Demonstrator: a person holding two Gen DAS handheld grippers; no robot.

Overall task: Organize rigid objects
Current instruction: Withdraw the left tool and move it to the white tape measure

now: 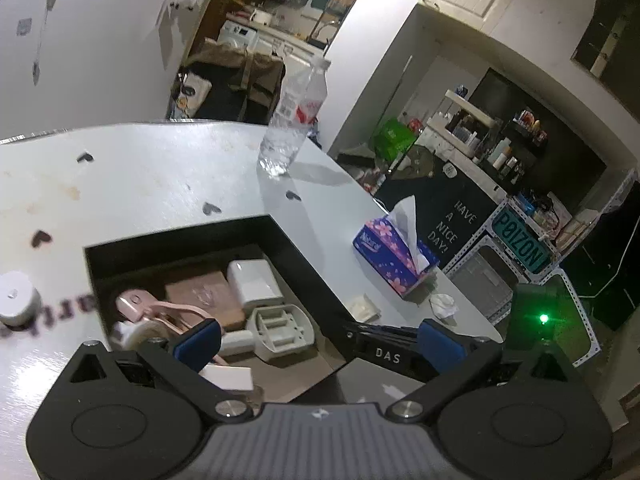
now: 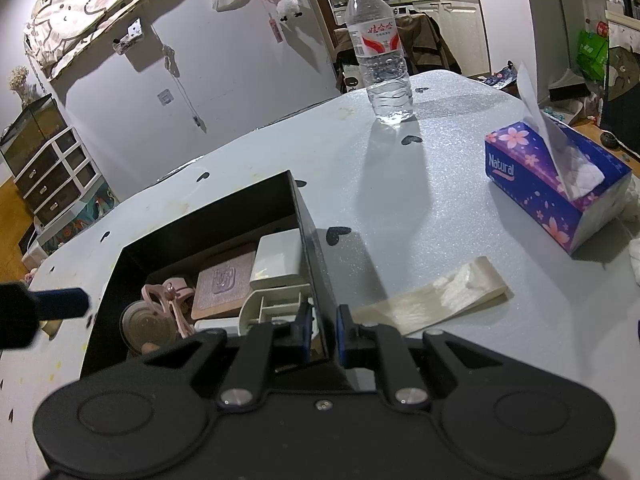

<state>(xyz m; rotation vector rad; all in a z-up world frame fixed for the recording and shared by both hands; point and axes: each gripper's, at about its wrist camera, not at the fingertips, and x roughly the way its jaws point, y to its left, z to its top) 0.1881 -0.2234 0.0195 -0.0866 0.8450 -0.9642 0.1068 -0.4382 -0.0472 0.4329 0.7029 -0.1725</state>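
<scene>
Nearby, bottle (image 2: 380, 52), tissue box (image 2: 556, 184).

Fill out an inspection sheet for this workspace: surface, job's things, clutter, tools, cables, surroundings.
Surface: pale table, stained, with dark heart marks.
Job's things: black box holding a white block, pink card, pink clip and white adapter.
Clutter: water bottle upright; tissue box; flat plastic wrapper.
Tools: right tool shut on the black box's wall; left tool open over the box corner.
Cables: nothing seen.
Surroundings: green crate, drawer unit, kitchen behind.
</scene>
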